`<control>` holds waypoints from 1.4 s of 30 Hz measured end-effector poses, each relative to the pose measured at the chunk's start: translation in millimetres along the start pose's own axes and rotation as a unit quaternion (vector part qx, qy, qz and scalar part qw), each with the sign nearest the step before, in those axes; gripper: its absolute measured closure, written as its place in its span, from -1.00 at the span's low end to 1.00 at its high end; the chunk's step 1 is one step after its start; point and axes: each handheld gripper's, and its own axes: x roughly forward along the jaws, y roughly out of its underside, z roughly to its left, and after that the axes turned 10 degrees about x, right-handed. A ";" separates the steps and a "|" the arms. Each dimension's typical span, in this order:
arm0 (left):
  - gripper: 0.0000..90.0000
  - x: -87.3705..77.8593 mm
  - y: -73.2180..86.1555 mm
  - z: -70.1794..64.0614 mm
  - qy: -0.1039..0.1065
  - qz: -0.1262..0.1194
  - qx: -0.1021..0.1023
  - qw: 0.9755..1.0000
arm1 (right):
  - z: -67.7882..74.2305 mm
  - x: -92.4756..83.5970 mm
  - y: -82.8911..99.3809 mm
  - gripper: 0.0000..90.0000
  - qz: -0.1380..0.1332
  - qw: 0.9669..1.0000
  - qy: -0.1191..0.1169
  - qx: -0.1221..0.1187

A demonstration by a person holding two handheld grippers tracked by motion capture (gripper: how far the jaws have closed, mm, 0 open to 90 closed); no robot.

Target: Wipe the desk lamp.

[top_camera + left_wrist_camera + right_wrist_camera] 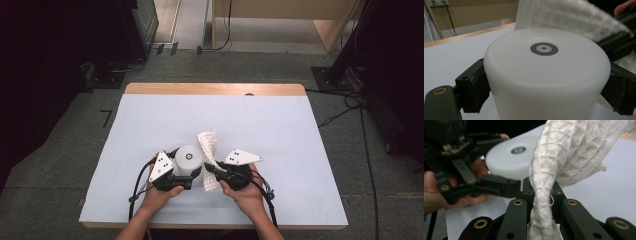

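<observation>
The cylinder looks like smooth, matt white plastic, the cloth is a rough, quilt-textured white weave with frayed threads, and the counter carries a matt white sheet over pale wood.

In the high view we see even, soft overhead light falling on the white surface, which reads bright and almost shadowless, while the floor's left and right margins sink into near-black and the whole picture is slightly soft with low detail. In the left gripper view we find the white cylinder glowing a little overexposed, its near wall blurred and washed out, and the dark pads at its sides underexposed. In the right gripper view we get the sharpest texture on the woven white cloth, while the background blurs, with a dark top-left corner.
</observation>
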 end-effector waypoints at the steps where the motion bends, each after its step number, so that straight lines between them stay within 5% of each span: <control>1: -0.80 0.0 0.0 0.0 0.000 0.000 0.000 1.000 | 0.0 0.0 0.0 0.79 0.000 1.000 0.000 0.000; 6: -0.79 -0.7 0.4 5.9 0.006 -0.003 -0.017 1.000 | -12.8 18.4 17.1 0.79 0.050 0.999 0.008 0.017; 9: -0.79 -0.8 0.3 6.7 0.007 -0.003 -0.019 1.000 | -14.1 20.7 18.9 0.79 0.057 0.998 0.009 0.020; 14: -0.79 -0.9 0.8 8.4 0.010 -0.006 -0.025 1.000 | -8.4 15.7 13.9 0.79 0.041 0.999 0.006 0.011; 17: -0.79 -0.5 0.5 7.0 0.009 -0.003 -0.017 1.000 | 1.7 0.9 0.9 0.79 -0.003 1.000 -0.005 -0.008; 21: -0.79 -0.4 0.6 6.0 0.009 -0.004 -0.014 1.000 | 6.3 -7.0 -5.1 0.78 -0.024 0.999 -0.014 -0.021; 26: -0.80 -0.9 0.8 7.5 0.011 -0.004 -0.020 1.000 | -1.4 1.4 2.6 0.78 0.008 1.000 -0.023 -0.013; 30: -0.80 -1.7 1.3 11.6 0.014 -0.007 -0.032 0.999 | -9.1 15.8 17.6 0.78 0.064 0.997 -0.033 -0.022; 35: -0.80 -1.5 1.5 10.4 0.013 -0.007 -0.028 1.000 | -5.4 11.7 12.2 0.78 0.049 0.998 -0.034 -0.031; 38: -0.80 -1.5 1.3 10.7 0.013 -0.007 -0.030 0.999 | 1.6 3.0 7.5 0.77 0.007 0.998 -0.042 -0.049; 41: -0.80 -1.5 1.1 11.7 0.014 -0.006 -0.033 0.999 | 2.6 3.0 8.6 0.77 0.010 0.997 -0.053 -0.055; 42: -0.80 -2.0 1.3 14.1 0.016 -0.006 -0.039 0.999 | 2.5 8.2 13.3 0.77 0.037 0.995 -0.070 -0.058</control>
